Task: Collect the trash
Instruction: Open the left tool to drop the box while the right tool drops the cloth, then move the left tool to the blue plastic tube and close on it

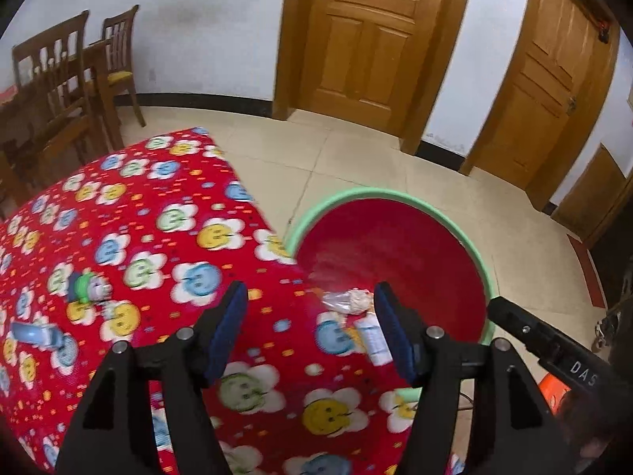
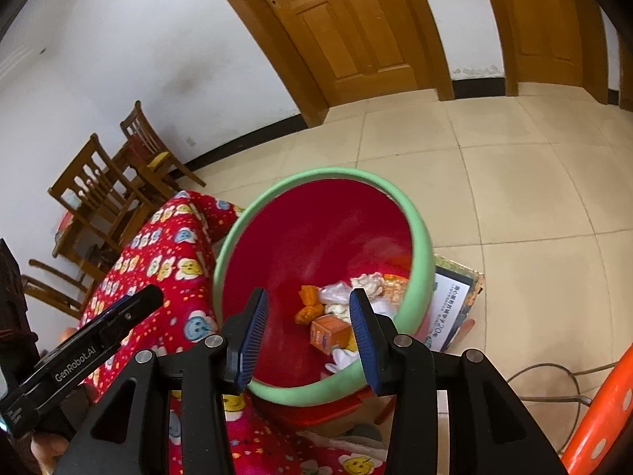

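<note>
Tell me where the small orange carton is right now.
In the right wrist view the orange carton lies inside the red basin, low between the open right tongs, beside crumpled orange and white trash.

Counter [image 1: 166,206] under red smiley-flower cloth. Left of left tongs [image 1: 310,301]: green-capped toy [image 1: 89,287], blue item [image 1: 37,334]. Beside its right finger: white tube [image 1: 372,338], crumpled wrapper [image 1: 348,301].

Two chairs [image 1: 59,79], two doors [image 1: 368,39], one bin [image 2: 419,253].
</note>
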### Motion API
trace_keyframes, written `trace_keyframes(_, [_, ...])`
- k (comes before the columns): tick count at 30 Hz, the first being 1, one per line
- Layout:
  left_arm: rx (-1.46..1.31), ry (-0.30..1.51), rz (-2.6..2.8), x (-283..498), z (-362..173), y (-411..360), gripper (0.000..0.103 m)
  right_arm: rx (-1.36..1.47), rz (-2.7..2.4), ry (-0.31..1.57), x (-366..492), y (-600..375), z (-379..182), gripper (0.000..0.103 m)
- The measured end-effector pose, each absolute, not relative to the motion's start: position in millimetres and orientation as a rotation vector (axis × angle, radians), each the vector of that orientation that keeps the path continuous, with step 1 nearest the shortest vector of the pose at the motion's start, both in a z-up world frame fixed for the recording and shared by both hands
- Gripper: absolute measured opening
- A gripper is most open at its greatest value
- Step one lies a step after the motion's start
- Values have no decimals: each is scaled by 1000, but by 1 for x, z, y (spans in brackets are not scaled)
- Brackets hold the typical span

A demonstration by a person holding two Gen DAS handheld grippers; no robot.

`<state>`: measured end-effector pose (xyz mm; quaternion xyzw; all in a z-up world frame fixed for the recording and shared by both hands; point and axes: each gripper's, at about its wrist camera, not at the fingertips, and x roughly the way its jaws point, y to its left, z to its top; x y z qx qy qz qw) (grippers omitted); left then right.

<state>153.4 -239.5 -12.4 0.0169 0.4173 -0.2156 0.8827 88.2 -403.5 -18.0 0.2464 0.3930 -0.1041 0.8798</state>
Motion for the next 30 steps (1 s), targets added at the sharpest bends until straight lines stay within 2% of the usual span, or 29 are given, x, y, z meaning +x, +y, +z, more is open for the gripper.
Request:
trace_keyframes(15, [-66, 877, -232, 153, -3, -140, 66, 462, -117, 815, 100, -354, -6, 44])
trace_keyframes(30, [-272, 948, -5, 172, -32, -45, 66, 410, -52, 835, 119, -317, -5, 44])
